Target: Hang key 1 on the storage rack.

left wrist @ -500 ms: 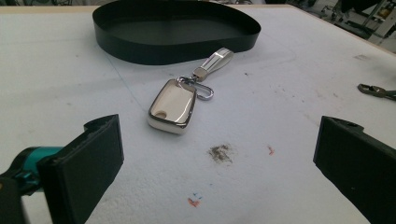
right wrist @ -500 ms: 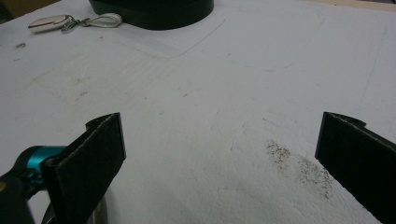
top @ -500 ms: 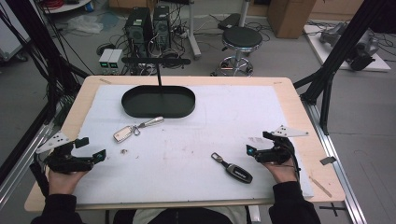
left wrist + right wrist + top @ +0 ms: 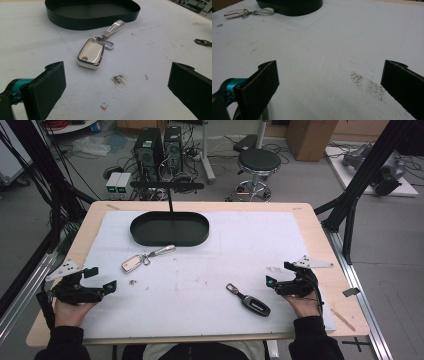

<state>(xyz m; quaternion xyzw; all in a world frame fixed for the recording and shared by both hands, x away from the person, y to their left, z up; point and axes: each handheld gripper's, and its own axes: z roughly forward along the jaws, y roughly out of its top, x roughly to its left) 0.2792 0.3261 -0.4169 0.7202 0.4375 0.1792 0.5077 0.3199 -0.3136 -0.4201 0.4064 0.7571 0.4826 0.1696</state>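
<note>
On the white mat (image 4: 215, 270) two car keys lie apart: a silver key fob (image 4: 132, 264) with a ring and strap just in front of the black oval tray (image 4: 169, 228), and a dark key fob (image 4: 255, 305) nearer to the person's edge, to the left of the right gripper (image 4: 274, 281). The left gripper (image 4: 102, 282) rests at the left edge of the mat, well apart from the silver key fob (image 4: 90, 53), which is straight ahead of it in the left gripper view.

I judge that the work is at its very start: nothing is picked up and the tray looks empty, though its far inside is hard to see. The next move probably calls for the left gripper to go forward and come down over the silver fob, closing across its narrow sides.

Both pairs of jaws stand wide apart and hold nothing; they touch neither key.
</note>
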